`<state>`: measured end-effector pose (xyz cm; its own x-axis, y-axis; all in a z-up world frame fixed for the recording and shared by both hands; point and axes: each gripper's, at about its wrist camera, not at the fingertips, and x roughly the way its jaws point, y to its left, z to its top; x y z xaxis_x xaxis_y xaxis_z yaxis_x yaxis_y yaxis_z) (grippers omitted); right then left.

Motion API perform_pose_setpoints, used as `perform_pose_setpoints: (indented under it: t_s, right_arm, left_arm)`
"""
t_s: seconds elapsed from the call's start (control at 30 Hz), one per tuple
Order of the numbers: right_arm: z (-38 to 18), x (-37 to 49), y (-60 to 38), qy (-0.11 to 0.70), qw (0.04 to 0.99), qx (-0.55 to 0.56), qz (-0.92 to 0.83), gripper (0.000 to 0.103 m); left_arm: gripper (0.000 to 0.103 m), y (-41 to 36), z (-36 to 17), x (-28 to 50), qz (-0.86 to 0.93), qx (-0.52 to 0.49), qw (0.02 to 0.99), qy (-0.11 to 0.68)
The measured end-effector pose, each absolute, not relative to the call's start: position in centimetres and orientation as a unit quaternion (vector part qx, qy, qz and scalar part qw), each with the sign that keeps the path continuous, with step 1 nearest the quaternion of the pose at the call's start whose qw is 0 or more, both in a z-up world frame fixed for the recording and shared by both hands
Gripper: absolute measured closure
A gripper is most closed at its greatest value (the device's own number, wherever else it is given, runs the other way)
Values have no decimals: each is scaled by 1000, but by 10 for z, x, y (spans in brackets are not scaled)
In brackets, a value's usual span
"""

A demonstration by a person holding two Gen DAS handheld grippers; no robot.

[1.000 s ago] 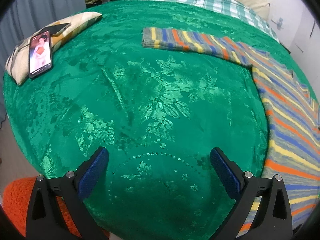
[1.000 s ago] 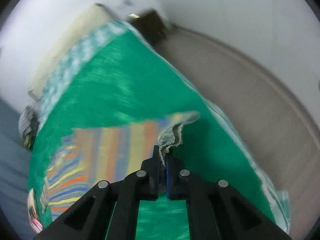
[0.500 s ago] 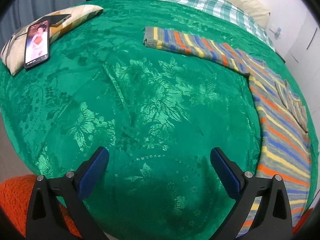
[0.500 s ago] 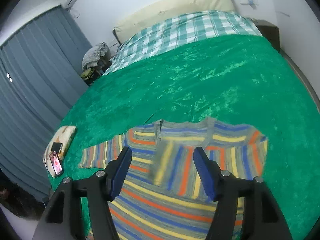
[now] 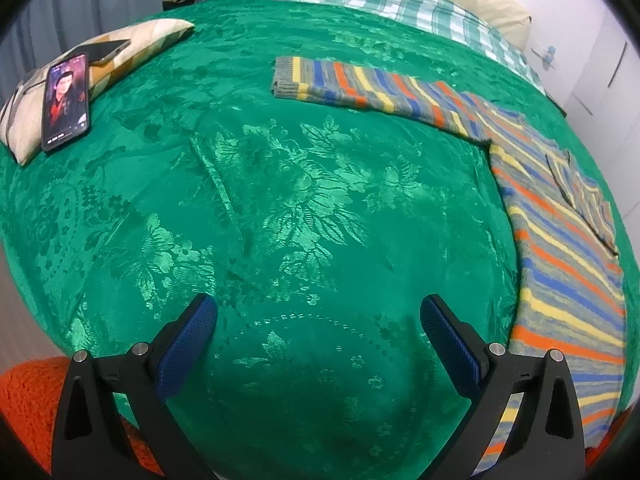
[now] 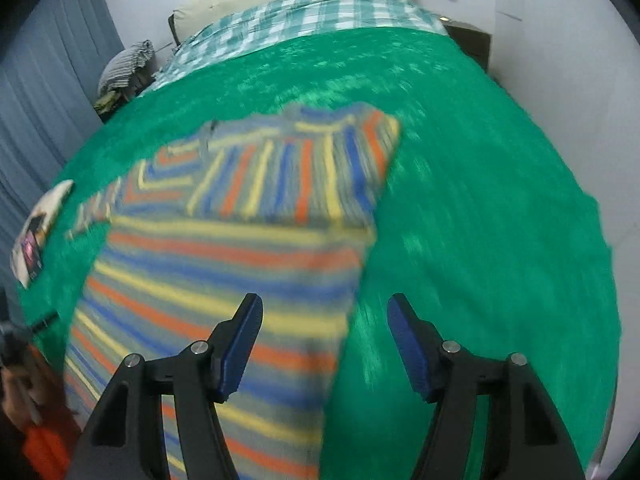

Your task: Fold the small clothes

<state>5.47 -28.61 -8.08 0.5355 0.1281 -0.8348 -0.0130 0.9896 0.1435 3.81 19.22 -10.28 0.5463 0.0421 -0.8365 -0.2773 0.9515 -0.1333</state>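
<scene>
sweater [image 6: 224, 280]: striped knit lies flat on the green bedspread [image 5: 280, 200], one sleeve folded across the chest, the other stretched out far left [image 5: 360, 88], probably next to fold
left gripper [image 5: 318, 322]: jaws wide, empty
right gripper [image 6: 324, 328]: jaws wide, empty, over the sweater's right edge
views: only left shows the phone [image 5: 66, 100] sharply; right view is blurry

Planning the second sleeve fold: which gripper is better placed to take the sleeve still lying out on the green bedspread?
Left. The open left gripper faces the striped knit sweater's outstretched sleeve; the open right gripper hovers by the folded side.
</scene>
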Motion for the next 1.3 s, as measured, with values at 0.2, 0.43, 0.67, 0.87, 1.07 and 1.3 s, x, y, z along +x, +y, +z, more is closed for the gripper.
perform_pose_setpoints:
  t_s: [0.2,0.43,0.67,0.87,1.07,1.3]
  right_arm:
    - [-92,-26,-292,432,898,79,-28,32]
    - [-77,-30,-306,381,916,92,-86,20]
    - [-87,-26,-316,393,908,110,-97,20]
    - [-88,-24,-311,391,911,97,-91,20]
    - [-86,-25,-304,388,914,83,-82,20]
    - [-86,-26,-302,387,915,81,-80,20]
  left_arm:
    - [1,190,-103,39,89,-125,871,467]
    - [1,184,-104,40,88,-111,874,465]
    - [1,184,-105,39,88,-112,873,466]
    - [1,184,-106,38,93,-109,873,467]
    - [1,185,-106,37,97,-112,872,467]
    - [1,185,-108,37,99,-108,871,469]
